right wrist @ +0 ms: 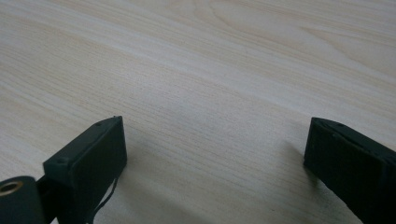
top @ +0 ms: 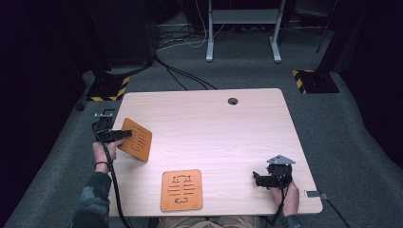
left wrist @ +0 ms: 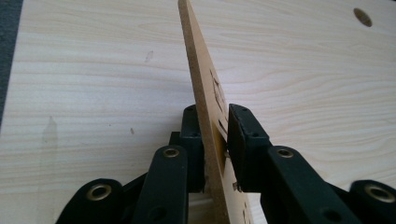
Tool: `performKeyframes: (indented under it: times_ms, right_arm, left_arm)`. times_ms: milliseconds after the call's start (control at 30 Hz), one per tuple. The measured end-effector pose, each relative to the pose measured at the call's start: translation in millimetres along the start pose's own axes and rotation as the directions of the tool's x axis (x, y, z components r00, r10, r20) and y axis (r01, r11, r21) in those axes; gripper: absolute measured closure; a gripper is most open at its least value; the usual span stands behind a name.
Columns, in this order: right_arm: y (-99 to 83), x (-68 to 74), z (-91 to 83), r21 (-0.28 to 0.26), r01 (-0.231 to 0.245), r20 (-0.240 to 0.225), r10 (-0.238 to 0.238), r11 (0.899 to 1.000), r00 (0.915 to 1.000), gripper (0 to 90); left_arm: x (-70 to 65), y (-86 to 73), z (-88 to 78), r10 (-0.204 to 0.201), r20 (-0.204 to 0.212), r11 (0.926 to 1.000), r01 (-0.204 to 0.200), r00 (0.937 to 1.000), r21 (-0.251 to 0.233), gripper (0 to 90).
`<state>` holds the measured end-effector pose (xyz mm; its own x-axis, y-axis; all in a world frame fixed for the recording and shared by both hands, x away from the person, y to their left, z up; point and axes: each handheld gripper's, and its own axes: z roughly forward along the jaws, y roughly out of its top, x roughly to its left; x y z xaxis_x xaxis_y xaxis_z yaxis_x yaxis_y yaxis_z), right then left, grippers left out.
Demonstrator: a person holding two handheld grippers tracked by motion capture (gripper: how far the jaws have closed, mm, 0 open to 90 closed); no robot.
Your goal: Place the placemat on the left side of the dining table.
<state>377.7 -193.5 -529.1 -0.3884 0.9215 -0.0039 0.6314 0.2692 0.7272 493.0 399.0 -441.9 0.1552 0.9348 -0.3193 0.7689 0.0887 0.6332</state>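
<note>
Lower centre of the high view: flat orange-brown wooden board with cut-out slots (top: 181, 190) lies on the light wood-grain surface (top: 214, 123), near its bottom edge, untouched. Lower right: right claw (top: 257, 179) rests low on the surface in the person's hand, jaws spread wide with nothing but bare surface (right wrist: 210, 70) between them in the right gripper view; looks parked, out of the way. Mid left: left claw (top: 127, 134) reaches in from the left edge over the second slotted wooden board (top: 137, 139), gripping it by its near edge. In the left gripper view that board (left wrist: 201, 88) stands on edge between the jaws, running away from the camera, one jaw flush against one face, the other jaw at the slotted face with maybe a sliver of gap; I'd call it a light grip, possibly loosening. Edge grip makes sense: thin board, no other purchase. Beyond it, cable hole (top: 232, 101) at upper centre of the surface.
</note>
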Motion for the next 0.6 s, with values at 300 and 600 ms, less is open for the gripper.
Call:
performKeyframes:
  times_ms: [300,600]
  right_arm:
    - [-0.1,-0.1,-0.2,0.001,0.003,-0.002,-0.003,1.000,1.0000,4.7]
    - [-0.1,-0.1,-0.2,0.001,0.002,-0.002,-0.002,1.000,1.0000,4.7]
  left_arm:
    - [2.8,-0.5,4.1,0.050,-0.064,0.9985,-0.048,0.9967,0.025,66.1]
    - [8.6,-3.8,9.0,0.063,-0.094,0.9976,-0.060,0.9936,0.034,58.5]
